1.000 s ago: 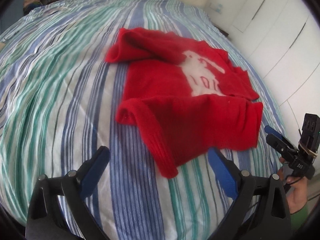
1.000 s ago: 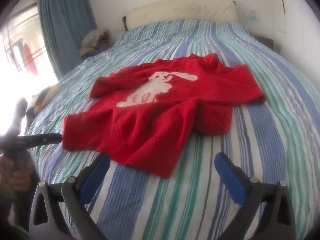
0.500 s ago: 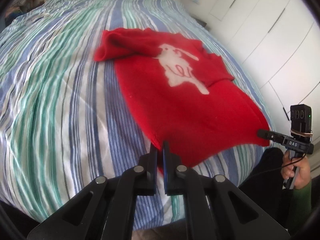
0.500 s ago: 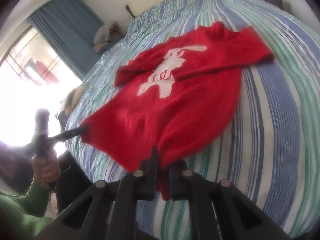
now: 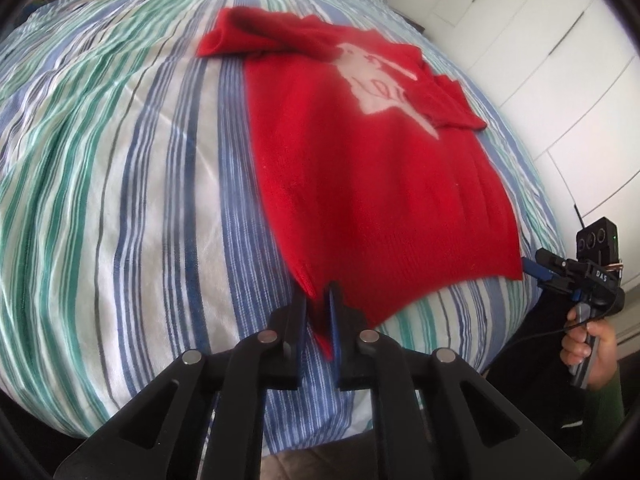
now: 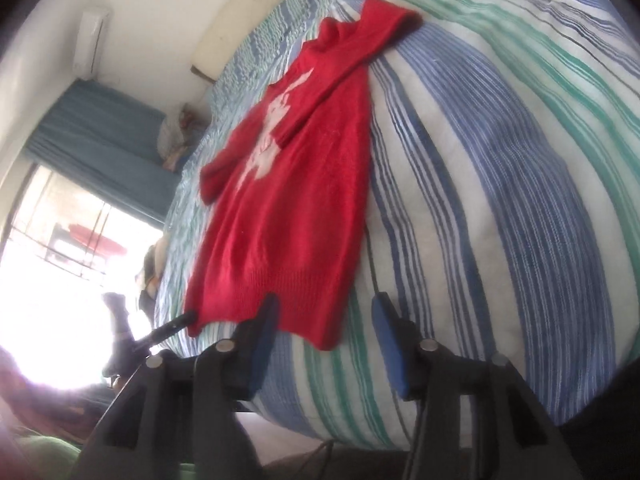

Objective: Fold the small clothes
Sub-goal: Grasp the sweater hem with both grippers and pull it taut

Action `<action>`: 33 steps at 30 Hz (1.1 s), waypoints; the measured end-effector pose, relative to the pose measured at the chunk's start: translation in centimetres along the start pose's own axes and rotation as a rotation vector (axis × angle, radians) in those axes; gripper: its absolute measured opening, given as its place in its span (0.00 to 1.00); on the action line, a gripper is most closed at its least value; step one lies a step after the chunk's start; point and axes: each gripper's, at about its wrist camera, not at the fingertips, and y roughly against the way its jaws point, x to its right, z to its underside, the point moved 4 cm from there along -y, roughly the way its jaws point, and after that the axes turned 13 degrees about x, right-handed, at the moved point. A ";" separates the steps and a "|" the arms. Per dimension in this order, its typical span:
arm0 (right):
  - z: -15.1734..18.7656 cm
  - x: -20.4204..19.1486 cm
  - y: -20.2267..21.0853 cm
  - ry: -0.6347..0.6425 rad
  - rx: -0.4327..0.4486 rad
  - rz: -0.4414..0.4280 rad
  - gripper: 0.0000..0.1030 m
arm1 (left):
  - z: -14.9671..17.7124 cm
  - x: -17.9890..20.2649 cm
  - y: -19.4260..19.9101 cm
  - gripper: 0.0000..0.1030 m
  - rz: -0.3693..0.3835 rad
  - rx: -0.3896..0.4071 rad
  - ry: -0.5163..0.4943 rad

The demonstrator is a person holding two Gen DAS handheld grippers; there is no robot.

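Red knit sweater (image 5: 372, 184) lies flat on the striped bedspread (image 5: 120, 184), left gripper (image 5: 318, 312) barely pinching its hem corner and easing apart, right gripper (image 6: 324, 328) opening with the other corner loose between its pads, so any pull probably drops or skews the hem.

The red sweater (image 5: 372, 184) now lies pulled flat; the right tongs (image 6: 324, 340) are opening, apparently off its hem.
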 end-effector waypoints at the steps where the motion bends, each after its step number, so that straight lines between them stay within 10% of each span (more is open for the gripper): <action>1: 0.3 -0.2 -0.4 -0.007 -0.015 -0.019 0.47 | 0.0 0.1 -0.2 0.09 -0.001 0.002 0.000; 5: 1.4 -0.5 -2.6 0.012 -0.036 -0.004 0.43 | -0.1 0.5 -0.9 0.10 -0.016 0.000 0.009; 7: 1.3 -0.6 -3.2 0.021 -0.030 0.025 0.05 | -0.2 0.8 -1.0 0.03 -0.069 -0.011 -0.009; 13: -0.2 -3.3 0.5 0.308 0.013 0.396 0.03 | 0.0 1.8 1.4 0.02 -0.143 0.007 -0.089; 18: 0.5 -2.8 -0.8 0.418 -0.026 0.524 0.03 | 1.2 2.0 -0.3 0.02 -0.225 -0.013 -0.138; 33: 1.4 -0.5 -2.9 0.420 -0.022 0.573 0.03 | 2.5 1.0 -2.1 0.02 -0.237 0.000 -0.138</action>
